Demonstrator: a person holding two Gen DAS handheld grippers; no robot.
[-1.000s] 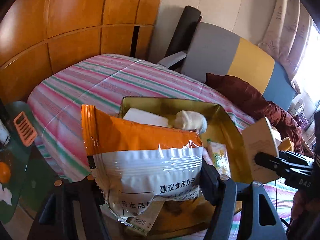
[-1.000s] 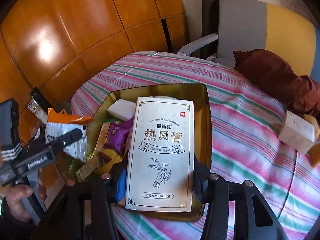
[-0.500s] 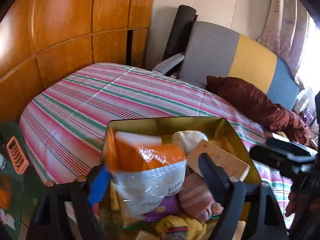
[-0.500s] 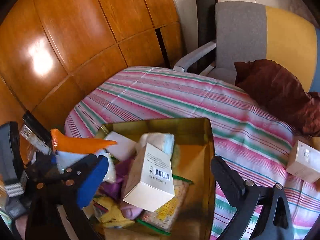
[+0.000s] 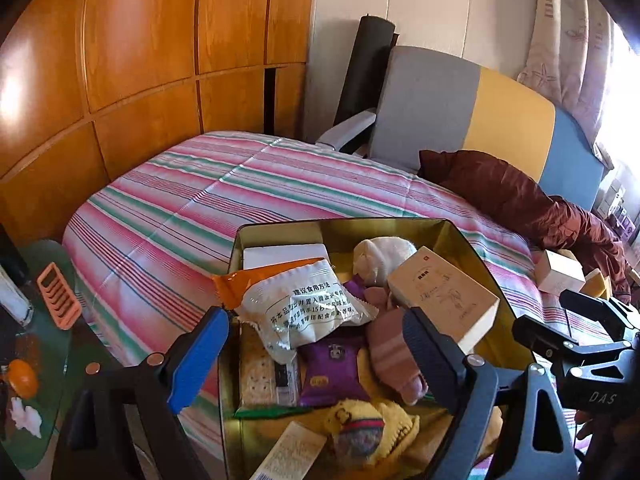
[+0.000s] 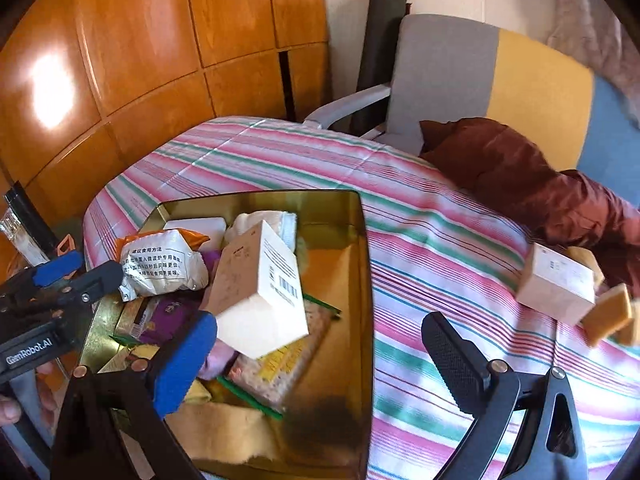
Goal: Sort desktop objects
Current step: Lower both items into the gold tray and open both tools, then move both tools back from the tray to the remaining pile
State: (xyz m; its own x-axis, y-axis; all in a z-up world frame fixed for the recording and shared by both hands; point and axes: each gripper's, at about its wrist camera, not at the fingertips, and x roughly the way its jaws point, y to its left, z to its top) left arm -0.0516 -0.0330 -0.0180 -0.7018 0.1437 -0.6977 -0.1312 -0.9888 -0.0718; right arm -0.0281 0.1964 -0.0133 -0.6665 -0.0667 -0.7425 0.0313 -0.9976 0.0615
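Two splayed grippers [image 5: 316, 344] [image 6: 332, 354], glossy gold tin [image 6: 360, 264], crinkly pouch [image 5: 304, 312]

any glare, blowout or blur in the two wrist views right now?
Left wrist: window behind the curtain blown out to white at the right edge, soft hotspot on the wood panels, strong fisheye bending. Right wrist: bigger glare patch on the wood panels, foam blocks at the right edge smeared, white box in the gold tin sharp.
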